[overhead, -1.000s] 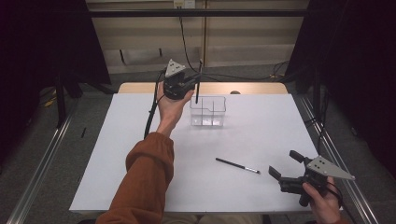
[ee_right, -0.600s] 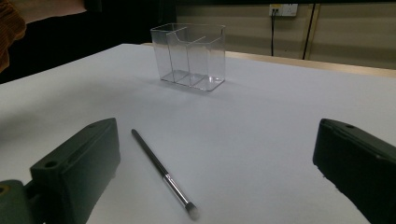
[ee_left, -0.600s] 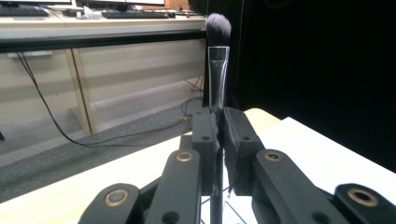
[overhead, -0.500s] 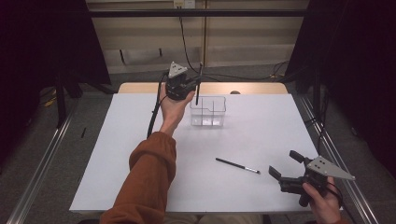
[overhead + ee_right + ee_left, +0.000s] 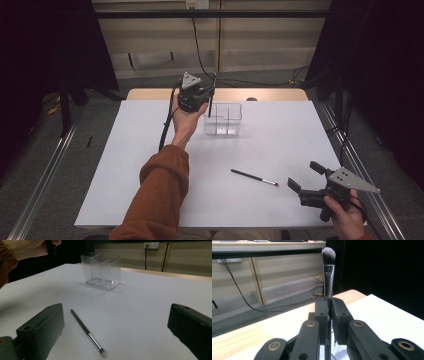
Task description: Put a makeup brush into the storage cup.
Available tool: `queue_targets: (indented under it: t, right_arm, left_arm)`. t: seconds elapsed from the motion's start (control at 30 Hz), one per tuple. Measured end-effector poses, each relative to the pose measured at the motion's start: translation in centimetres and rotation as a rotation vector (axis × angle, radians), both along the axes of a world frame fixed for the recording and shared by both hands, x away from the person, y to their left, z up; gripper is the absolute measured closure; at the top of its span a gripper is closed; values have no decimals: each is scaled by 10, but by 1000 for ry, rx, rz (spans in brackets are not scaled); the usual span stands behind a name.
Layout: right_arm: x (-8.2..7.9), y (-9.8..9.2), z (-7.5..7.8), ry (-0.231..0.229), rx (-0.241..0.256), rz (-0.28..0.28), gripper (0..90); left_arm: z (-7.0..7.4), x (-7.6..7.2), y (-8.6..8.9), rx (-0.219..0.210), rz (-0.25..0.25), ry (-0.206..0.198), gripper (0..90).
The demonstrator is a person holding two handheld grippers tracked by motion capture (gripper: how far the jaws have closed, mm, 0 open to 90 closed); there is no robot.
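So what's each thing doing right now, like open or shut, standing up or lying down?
Left hand-held gripper: shut on the upright brush.
Upright brush: held vertical, bristles up, at the box's left end.
Right hand-held gripper: open, holding nothing.
Thin brush: lying flat on the table, untouched.
Clear box: standing upright; the compartments that show look empty.
Table: covered in white.

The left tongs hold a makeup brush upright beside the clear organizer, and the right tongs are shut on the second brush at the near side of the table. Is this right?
Not quite. The right tongs are open and hold nothing; the second brush lies loose on the table between their jaws, as the right gripper view shows. The rest stands.
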State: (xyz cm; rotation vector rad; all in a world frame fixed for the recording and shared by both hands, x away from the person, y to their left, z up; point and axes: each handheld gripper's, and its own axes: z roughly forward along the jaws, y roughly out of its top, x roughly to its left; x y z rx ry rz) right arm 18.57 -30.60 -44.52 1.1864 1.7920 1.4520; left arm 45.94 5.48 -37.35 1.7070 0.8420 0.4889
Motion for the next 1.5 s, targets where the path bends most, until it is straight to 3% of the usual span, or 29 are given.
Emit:
queue_targets:
  t: [0.73, 1.0, 1.5]
  right_arm:
    - [0, 0, 0, -1, -5, 2, 2]
    - [0, 0, 0, 1, -3, 2, 2]
    - [0, 0, 0, 1, -2, 1, 2]
  left_arm:
    - [-22, -1, 4, 9, 0, 35, 837]
    - [-24, -1, 4, 24, -6, 38, 837]
    - [-26, -1, 9, 15, -5, 60, 820]
